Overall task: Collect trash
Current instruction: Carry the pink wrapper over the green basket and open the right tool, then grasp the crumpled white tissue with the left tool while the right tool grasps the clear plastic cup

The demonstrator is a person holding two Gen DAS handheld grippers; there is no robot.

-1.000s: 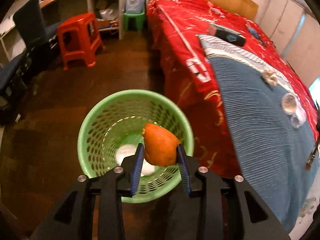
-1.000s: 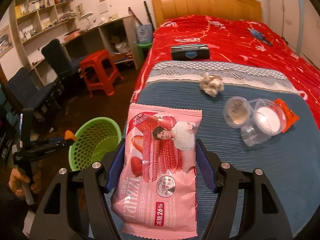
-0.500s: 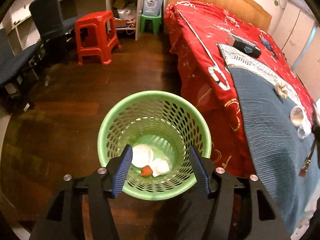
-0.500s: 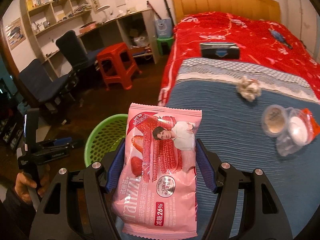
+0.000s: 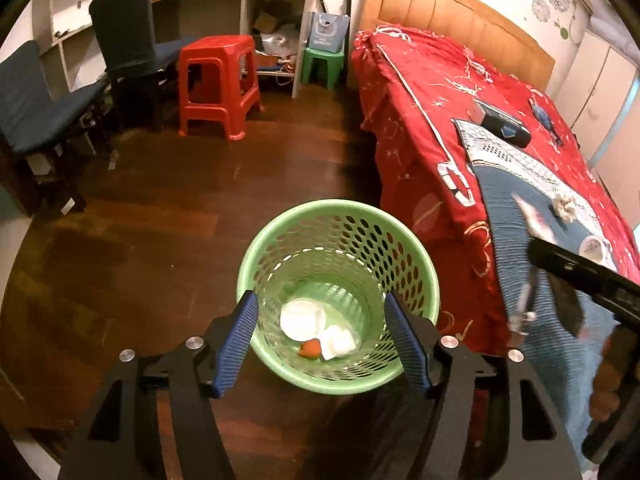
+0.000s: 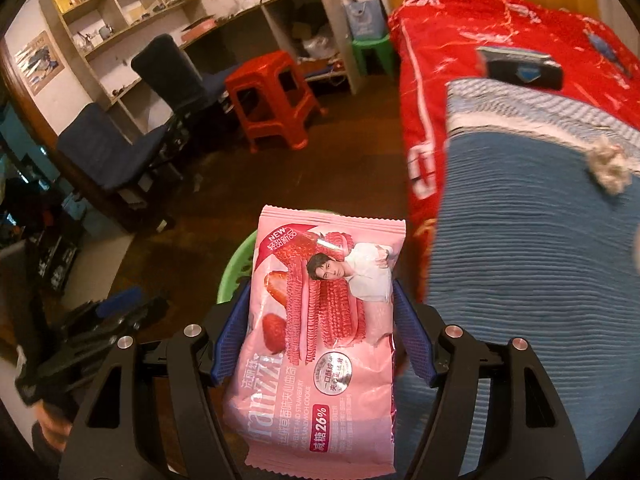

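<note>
A green perforated basket (image 5: 280, 232) stands on the dark wood floor beside the bed. An orange scrap (image 5: 311, 347) and white crumpled pieces (image 5: 298, 318) lie in its bottom. My left gripper (image 5: 320, 304) hovers over the basket, its jaws opening with nothing between them. My right gripper (image 6: 320, 286) holds a pink snack packet (image 6: 320, 320) flat between its blue pads, and its jaws are starting to open. The packet hangs over the basket's rim (image 6: 236, 264) and hides most of it. A crumpled paper ball (image 6: 610, 168) lies on the blue blanket.
The bed with its red cover (image 5: 420, 80) and blue blanket (image 6: 520, 260) fills the right side and carries a black box (image 6: 520, 66) and a clear cup (image 5: 592, 246). A red stool (image 5: 216, 84), dark chairs (image 5: 120, 40) and shelves stand behind the basket.
My left gripper let go of the orange scrap, which fell into the basket, and its jaws spread wide. My right gripper carried the pink packet off the bed to above the basket.
</note>
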